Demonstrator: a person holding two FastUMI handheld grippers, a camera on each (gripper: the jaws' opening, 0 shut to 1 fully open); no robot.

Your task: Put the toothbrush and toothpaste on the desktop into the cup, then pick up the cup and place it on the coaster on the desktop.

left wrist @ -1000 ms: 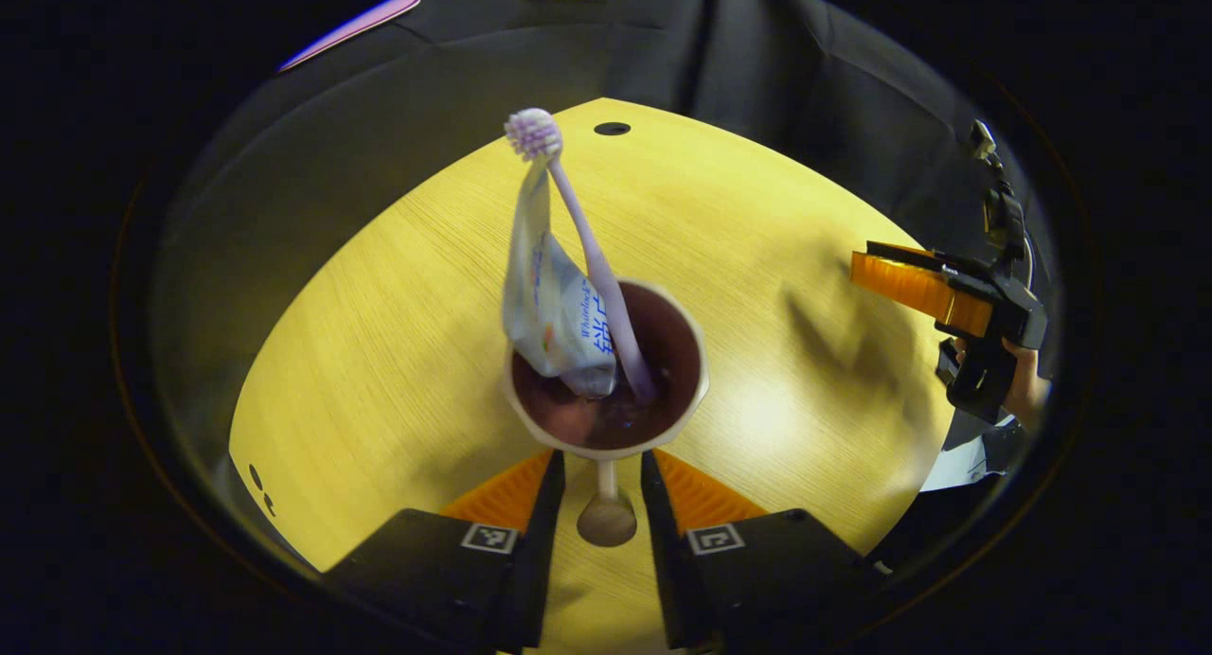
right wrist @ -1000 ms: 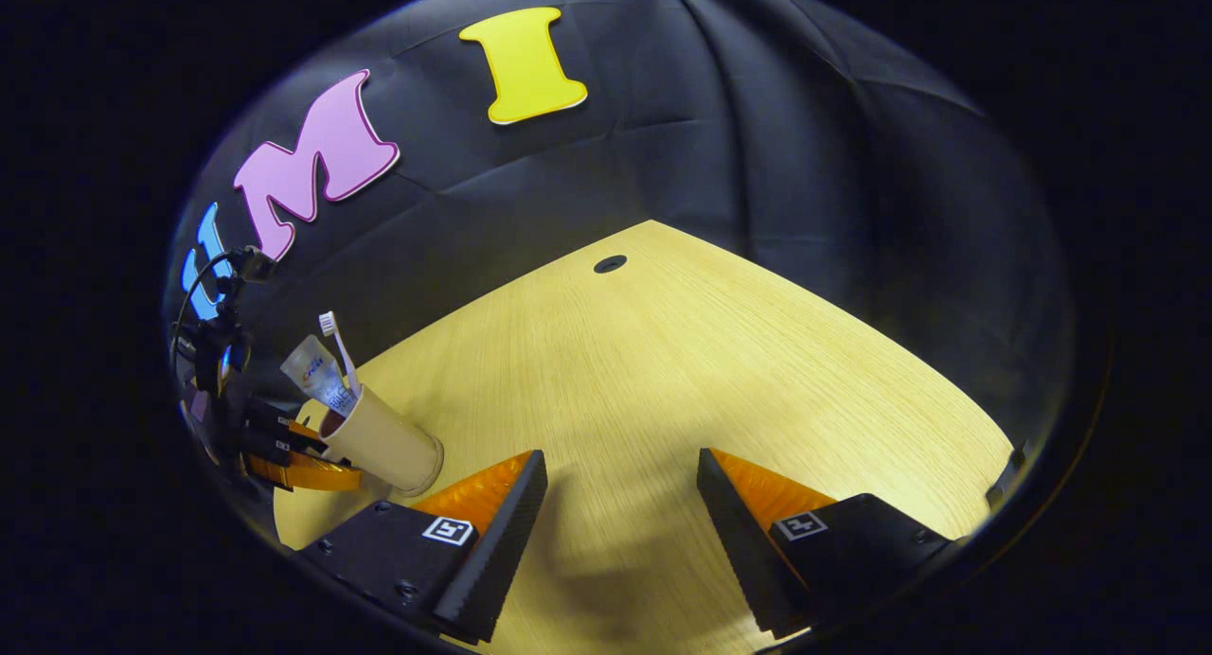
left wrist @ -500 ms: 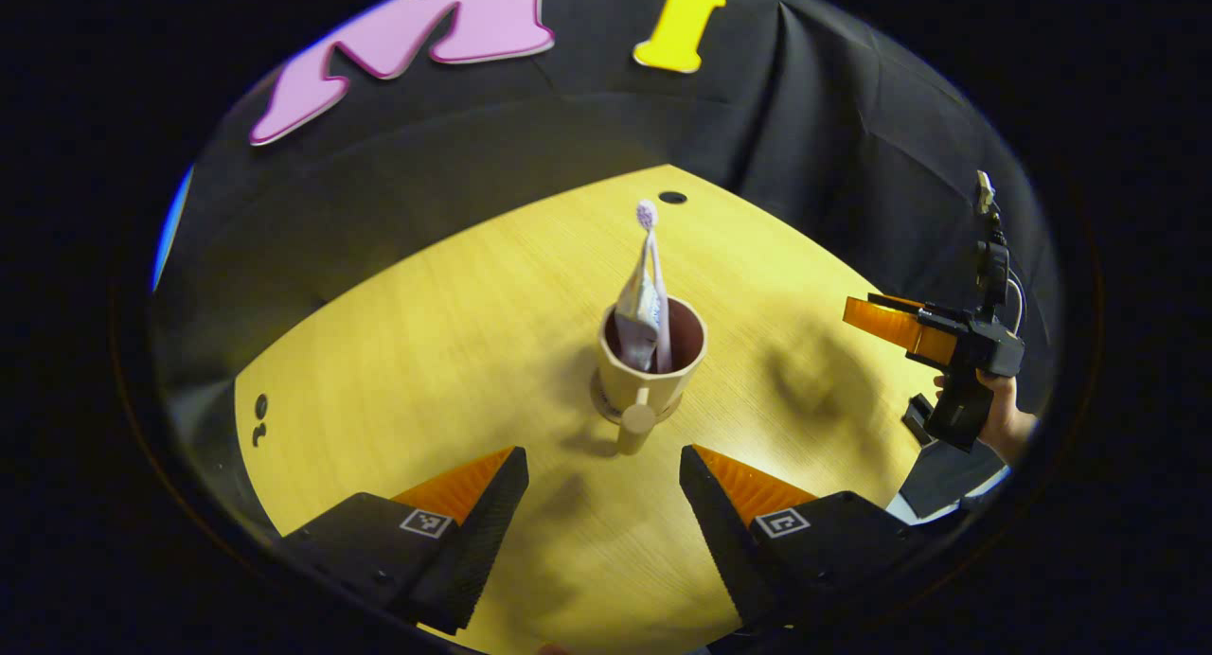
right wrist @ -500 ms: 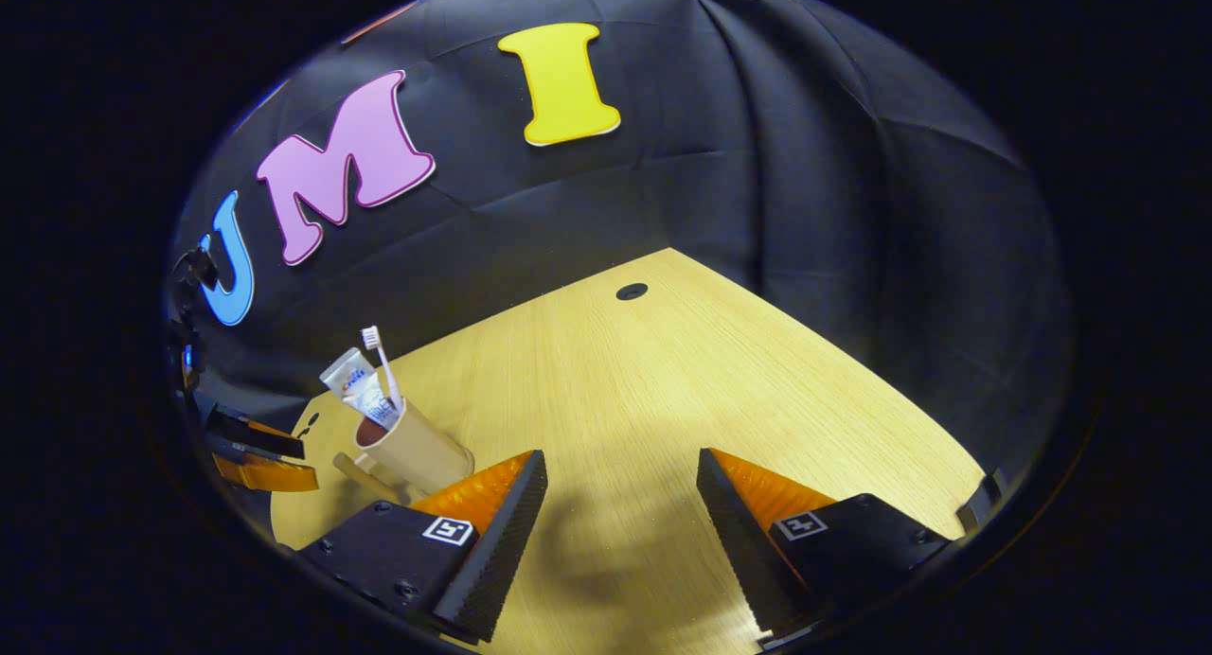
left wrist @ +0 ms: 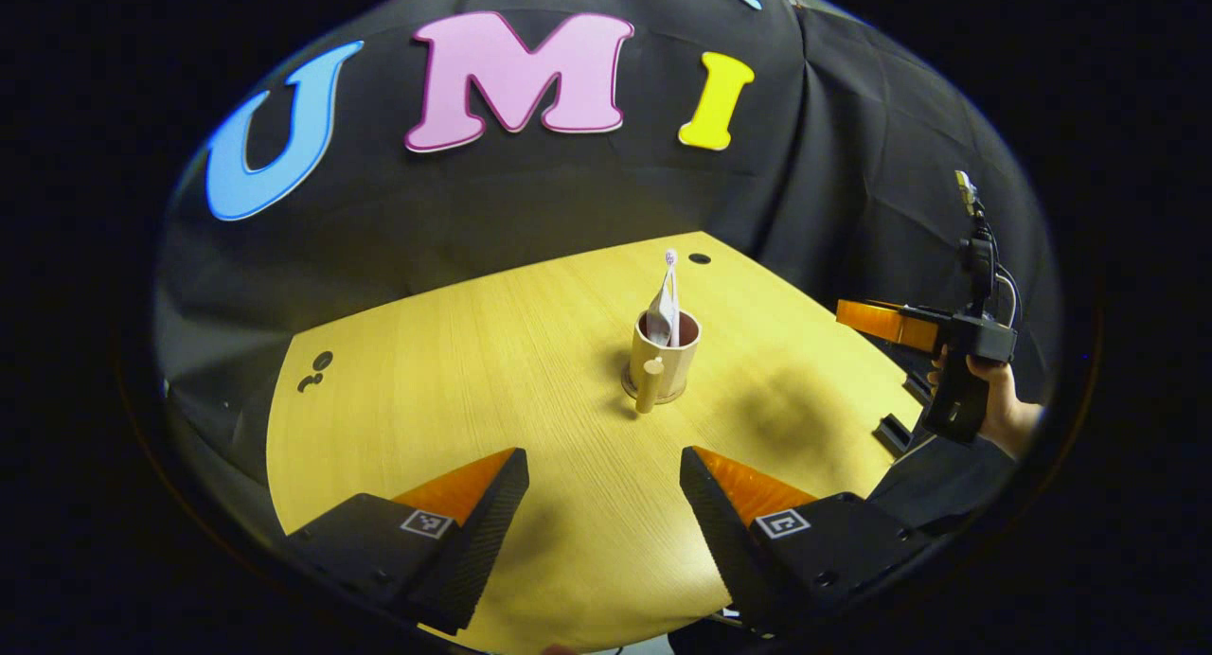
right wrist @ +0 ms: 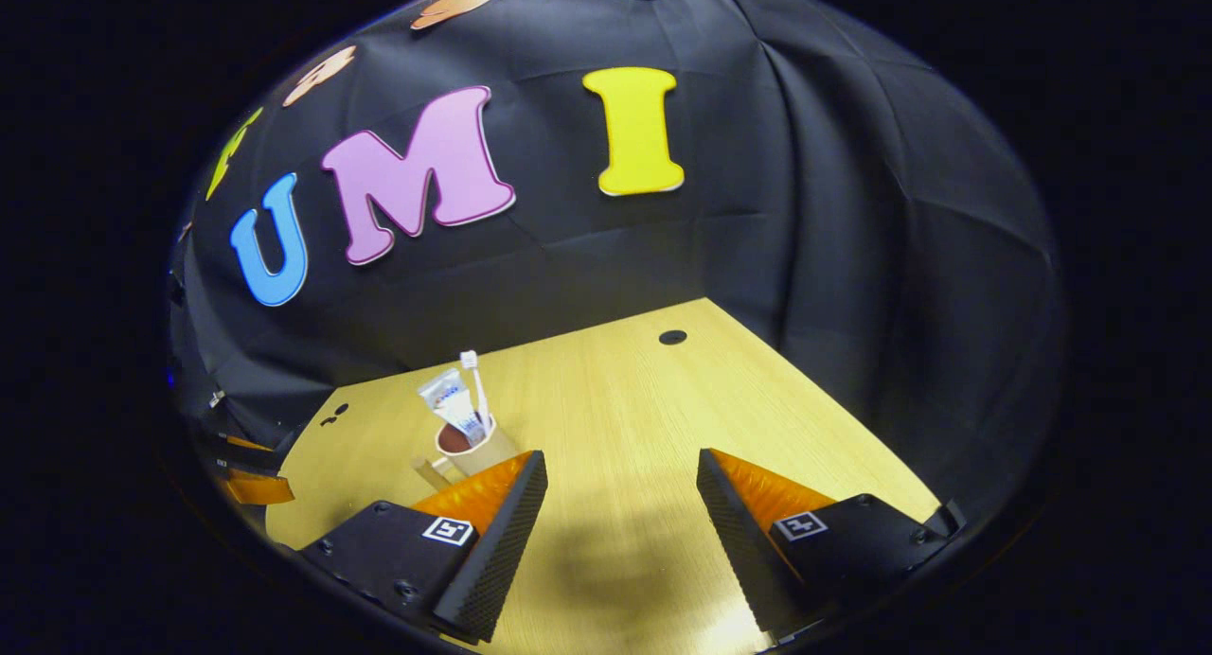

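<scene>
Cup [left wrist: 662, 357] w/ toothbrush [left wrist: 671, 276] + toothpaste [left wrist: 660, 312] now stands free on coaster [left wrist: 651, 397], mid desk [left wrist: 454, 371]. Left gripper [left wrist: 601, 504] let go of handle, backed off, jaws apart. Right gripper [right wrist: 620, 513] apart too, right of cup. Cable hole [left wrist: 700, 258] behind cup.

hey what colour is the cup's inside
Dark reddish brown inside the beige handled cup; outside is beige. Left gripper view shows it best.

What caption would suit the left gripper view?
Open left gripper faces a cup holding toothbrush and toothpaste, standing on its coaster.
</scene>
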